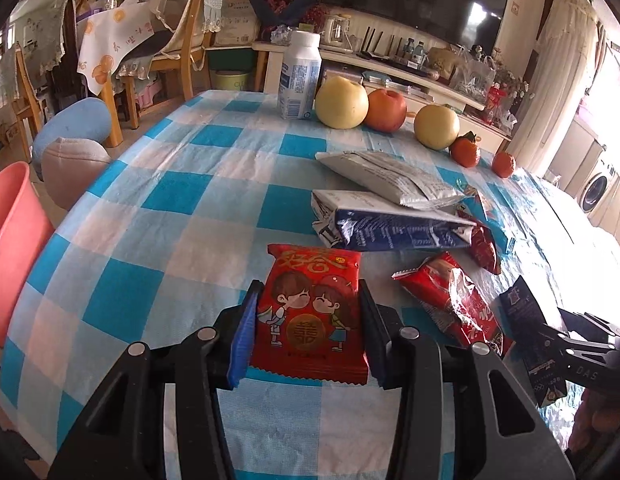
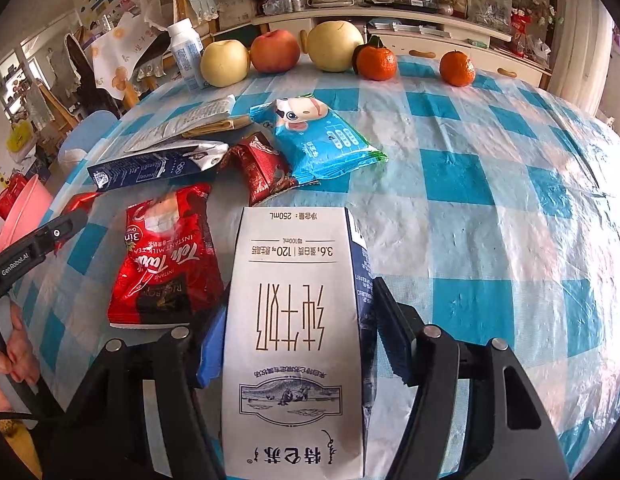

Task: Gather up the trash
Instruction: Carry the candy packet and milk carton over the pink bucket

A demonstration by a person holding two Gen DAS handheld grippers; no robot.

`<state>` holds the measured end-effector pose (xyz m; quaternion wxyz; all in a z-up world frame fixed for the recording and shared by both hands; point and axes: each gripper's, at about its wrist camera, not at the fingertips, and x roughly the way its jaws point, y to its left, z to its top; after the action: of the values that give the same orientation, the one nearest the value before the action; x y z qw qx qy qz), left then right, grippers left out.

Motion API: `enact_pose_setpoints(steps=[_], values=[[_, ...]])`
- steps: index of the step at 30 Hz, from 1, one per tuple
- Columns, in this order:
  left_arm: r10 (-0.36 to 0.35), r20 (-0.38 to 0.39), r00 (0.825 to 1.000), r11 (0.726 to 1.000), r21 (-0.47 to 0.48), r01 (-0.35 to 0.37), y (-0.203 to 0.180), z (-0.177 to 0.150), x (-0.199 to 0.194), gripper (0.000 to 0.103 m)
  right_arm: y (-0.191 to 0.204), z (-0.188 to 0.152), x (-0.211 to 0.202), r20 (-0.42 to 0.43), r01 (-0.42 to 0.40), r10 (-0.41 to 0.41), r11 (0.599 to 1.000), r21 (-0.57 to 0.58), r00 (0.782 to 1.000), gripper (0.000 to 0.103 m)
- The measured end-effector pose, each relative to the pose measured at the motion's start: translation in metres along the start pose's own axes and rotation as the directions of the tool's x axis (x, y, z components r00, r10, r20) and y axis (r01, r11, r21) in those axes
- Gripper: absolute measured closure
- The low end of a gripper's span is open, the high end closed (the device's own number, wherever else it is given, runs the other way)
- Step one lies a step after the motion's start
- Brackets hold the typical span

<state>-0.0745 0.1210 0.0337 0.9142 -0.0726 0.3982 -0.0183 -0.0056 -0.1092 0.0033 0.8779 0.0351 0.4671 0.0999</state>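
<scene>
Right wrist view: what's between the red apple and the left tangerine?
A yellow pear sits between the red apple and the left tangerine, in the fruit row at the table's far edge. The left wrist view shows the same order.

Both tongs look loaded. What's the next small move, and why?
Probably swing the left tongs, shut on the red snack packet, left toward the pink bin at the table edge. The right tongs already grip the milk carton, so nothing is left to grasp.
</scene>
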Motion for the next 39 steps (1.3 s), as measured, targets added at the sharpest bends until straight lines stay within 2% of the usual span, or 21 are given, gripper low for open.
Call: enact_pose_setpoints(steps=[10,21,27,34,39], values=[[0.006,0.073,0.997,0.999,-0.042,-0.003,0.034,0.012,-0.029,0.056,0.006,0.003,-0.016,0.069,-0.006,0.006,1.000,0.005,0.998,0.038],[0.120,0.123,0.985,0.992,-0.061,-0.113,0.076,0.023,-0.041,0.056,0.034,0.016,-0.037,0.164,-0.094,0.087,0.995,0.034,0.983,0.038],[0.187,0.141,0.972,0.981,-0.075,-0.177,0.099,0.026,-0.046,0.056,0.065,0.025,-0.046,0.200,-0.132,0.127,0.991,0.008,0.971,0.038],[0.252,0.160,0.954,0.965,-0.113,-0.236,0.133,0.027,-0.054,0.056,0.116,0.036,-0.059,0.247,-0.135,0.153,0.987,-0.088,0.957,0.038],[0.303,0.163,0.939,0.947,-0.158,-0.278,0.159,0.026,-0.059,0.056,0.153,0.045,-0.057,0.250,-0.137,0.173,0.979,-0.154,0.953,0.038]])
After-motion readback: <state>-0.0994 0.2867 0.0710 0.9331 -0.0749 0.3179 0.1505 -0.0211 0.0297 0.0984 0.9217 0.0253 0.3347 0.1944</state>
